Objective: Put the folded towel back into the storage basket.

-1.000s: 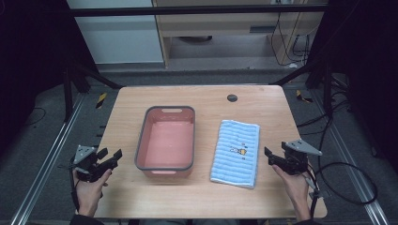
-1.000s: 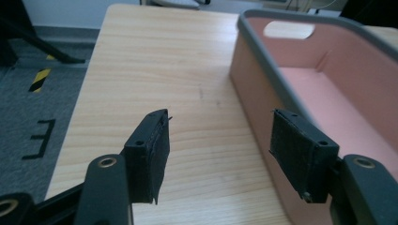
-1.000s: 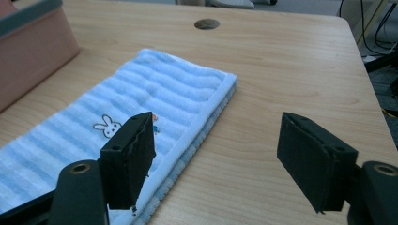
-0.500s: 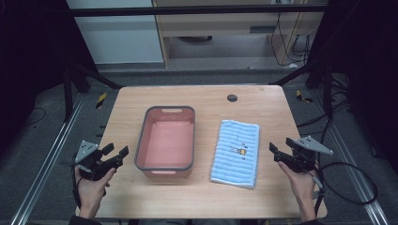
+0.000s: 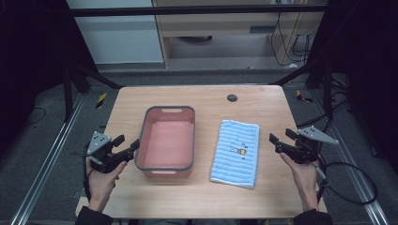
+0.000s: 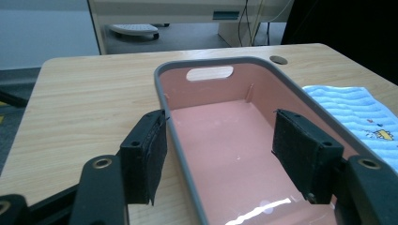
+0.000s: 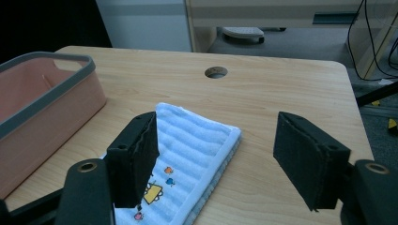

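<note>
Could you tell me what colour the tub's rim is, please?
Grey, on a pink tub; the left gripper view shows it best.

Left gripper (image 5: 126,144): black frame, two black jaws faced with rectangular foam-like pads (image 6: 143,157), brass-ringed screw holes, grey three-cornered top plate, black cable.
Right gripper (image 5: 280,138): same build, pads (image 7: 309,157), plate, black trailing cable.
Dark sleeves at both wrists.

Pink bin (image 5: 166,138) blocks left-hand reach; towel (image 5: 236,152) seemingly freely approachable.
</note>
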Demonstrator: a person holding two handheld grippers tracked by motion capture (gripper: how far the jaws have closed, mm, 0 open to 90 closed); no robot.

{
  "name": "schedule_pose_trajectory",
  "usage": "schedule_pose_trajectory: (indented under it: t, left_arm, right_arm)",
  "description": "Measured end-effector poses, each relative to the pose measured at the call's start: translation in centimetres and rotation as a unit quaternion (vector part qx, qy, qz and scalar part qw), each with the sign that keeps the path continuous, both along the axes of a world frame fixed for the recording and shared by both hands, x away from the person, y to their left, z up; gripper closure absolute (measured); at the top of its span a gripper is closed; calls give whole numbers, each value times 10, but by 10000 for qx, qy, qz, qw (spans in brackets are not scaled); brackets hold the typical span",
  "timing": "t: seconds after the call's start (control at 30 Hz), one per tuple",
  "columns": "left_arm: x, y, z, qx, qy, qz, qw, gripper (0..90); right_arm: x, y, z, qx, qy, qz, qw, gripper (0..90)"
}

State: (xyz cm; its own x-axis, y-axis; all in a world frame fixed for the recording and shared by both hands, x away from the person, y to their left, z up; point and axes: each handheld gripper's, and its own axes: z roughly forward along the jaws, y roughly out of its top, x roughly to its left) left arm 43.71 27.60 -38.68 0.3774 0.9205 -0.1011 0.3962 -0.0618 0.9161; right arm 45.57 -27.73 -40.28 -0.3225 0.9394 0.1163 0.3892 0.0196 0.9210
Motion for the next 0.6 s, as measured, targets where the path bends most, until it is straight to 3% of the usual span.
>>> schedule_pose_trajectory:
  t: [0.6]
  left_arm:
    - [6,-49,14,35,-110,-405,9991,345]
  right_arm:
    - [16,6,22,-6,-117,74,9999,311]
